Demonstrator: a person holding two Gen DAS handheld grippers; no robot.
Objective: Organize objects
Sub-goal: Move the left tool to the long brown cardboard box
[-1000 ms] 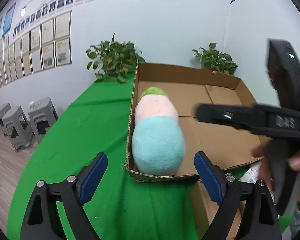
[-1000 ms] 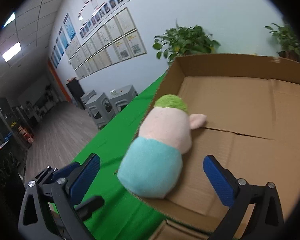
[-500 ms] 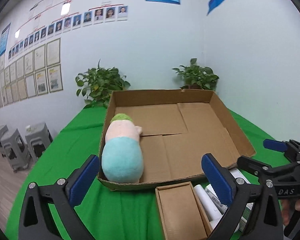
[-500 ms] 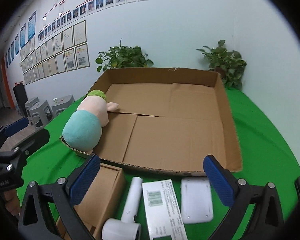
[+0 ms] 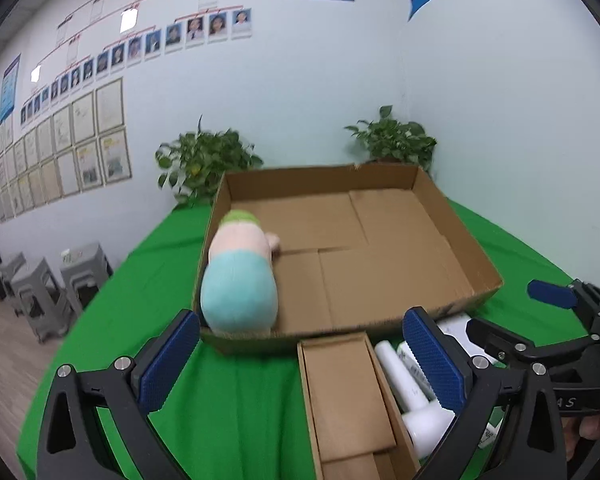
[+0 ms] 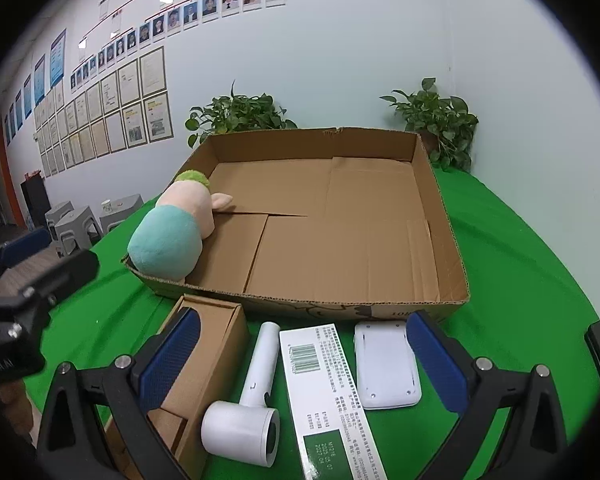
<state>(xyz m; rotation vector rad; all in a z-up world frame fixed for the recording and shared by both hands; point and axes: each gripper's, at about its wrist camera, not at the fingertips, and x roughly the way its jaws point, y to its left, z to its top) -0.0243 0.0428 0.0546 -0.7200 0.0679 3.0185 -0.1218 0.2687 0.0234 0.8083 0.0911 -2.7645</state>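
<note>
On the green cloth [image 6: 520, 264] I see a wide cardboard tray [image 6: 446, 216] w/ two plants [image 6: 236, 114] behind it, framed papers [image 6: 116, 108] on the wall, grey stools [image 5: 44, 292] at left. Plush [image 6: 172, 232] lies in the tray's near-left corner. In front: small box [image 6: 212, 344], white dryer [image 6: 248, 412], label box [image 6: 324, 384], white pad [image 6: 384, 364]. L gripper [image 5: 300, 360] & R gripper [image 6: 300, 360] both spread wide, nothing held.

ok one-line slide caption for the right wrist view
Open right hand-held gripper above white hair dryer, barcoded white-green carton and flat white device; pastel plush toy already in shallow cardboard tray.
</note>
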